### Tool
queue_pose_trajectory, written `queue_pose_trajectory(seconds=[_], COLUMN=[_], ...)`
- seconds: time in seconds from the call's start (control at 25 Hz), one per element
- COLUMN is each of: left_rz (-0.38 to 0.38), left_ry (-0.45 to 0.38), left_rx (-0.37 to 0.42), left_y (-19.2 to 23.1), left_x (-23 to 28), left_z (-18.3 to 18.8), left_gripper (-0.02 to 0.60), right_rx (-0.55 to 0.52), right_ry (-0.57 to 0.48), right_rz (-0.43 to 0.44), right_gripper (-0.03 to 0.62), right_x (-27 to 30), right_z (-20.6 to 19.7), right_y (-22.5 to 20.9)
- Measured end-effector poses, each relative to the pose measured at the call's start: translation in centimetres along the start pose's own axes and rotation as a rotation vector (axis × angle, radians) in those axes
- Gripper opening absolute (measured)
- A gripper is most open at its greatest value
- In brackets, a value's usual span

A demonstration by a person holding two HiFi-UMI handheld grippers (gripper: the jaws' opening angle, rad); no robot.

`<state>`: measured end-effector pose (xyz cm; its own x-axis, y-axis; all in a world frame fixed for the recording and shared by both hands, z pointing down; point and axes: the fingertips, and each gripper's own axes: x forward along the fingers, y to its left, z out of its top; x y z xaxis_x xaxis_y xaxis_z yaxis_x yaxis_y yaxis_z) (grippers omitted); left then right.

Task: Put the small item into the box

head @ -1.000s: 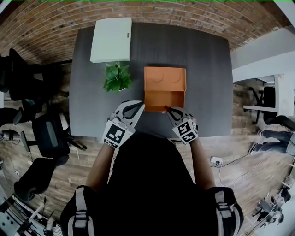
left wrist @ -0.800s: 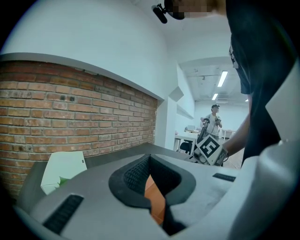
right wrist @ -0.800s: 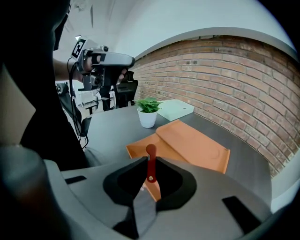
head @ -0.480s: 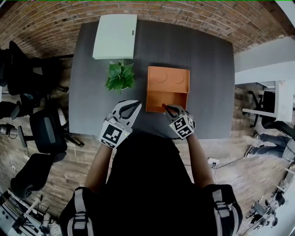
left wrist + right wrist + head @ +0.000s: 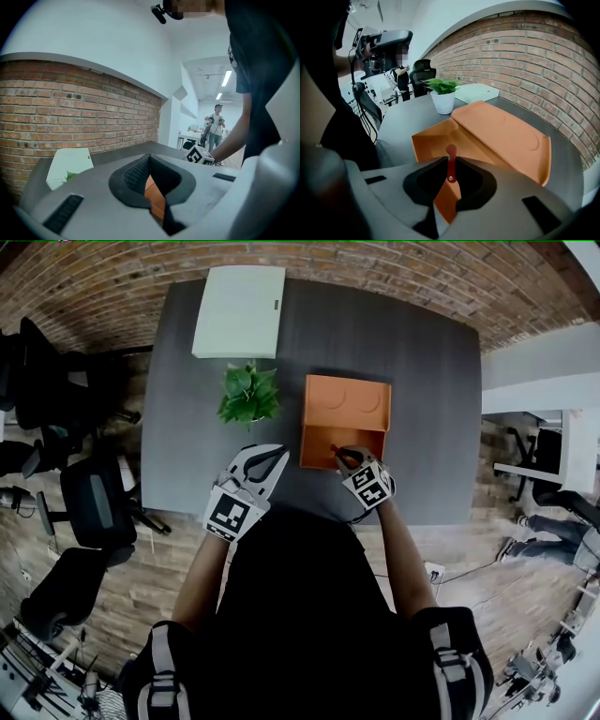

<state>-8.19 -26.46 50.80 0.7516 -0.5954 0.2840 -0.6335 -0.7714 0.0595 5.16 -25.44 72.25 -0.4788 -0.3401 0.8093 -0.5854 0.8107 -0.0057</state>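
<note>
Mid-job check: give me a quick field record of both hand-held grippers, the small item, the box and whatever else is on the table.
right hand-held gripper: shut on small red item
left hand-held gripper: shut, nothing between jaws, near the box's front left corner
orange box: open, lid laid back, visible inside bare
item position: held at the box's near edge, not yet released
also on table: potted plant left of box; white case at far left
</note>
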Motion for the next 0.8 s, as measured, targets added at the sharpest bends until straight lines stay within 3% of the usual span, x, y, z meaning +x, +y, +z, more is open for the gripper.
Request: queue_pose_trajectory(seconds=[0.24,0.8], left_rz=[0.002,-0.015], left_ry=[0.005,0.012], left_rx=[-0.002,0.009], left_y=[0.2,-0.5], left_x=[0.3,0.3], left_z=[-0.2,-0.2], left_gripper=[0.023,0.023], right_rx=[0.046,0.032], right_ry=[0.041,0.114], right_rz=[0.003,0.01], right_gripper=[0.067,0.067], right_x=[1.7,4.0], right_z=[-0.7,-1.4], right_y=[-0.6,-1.0])
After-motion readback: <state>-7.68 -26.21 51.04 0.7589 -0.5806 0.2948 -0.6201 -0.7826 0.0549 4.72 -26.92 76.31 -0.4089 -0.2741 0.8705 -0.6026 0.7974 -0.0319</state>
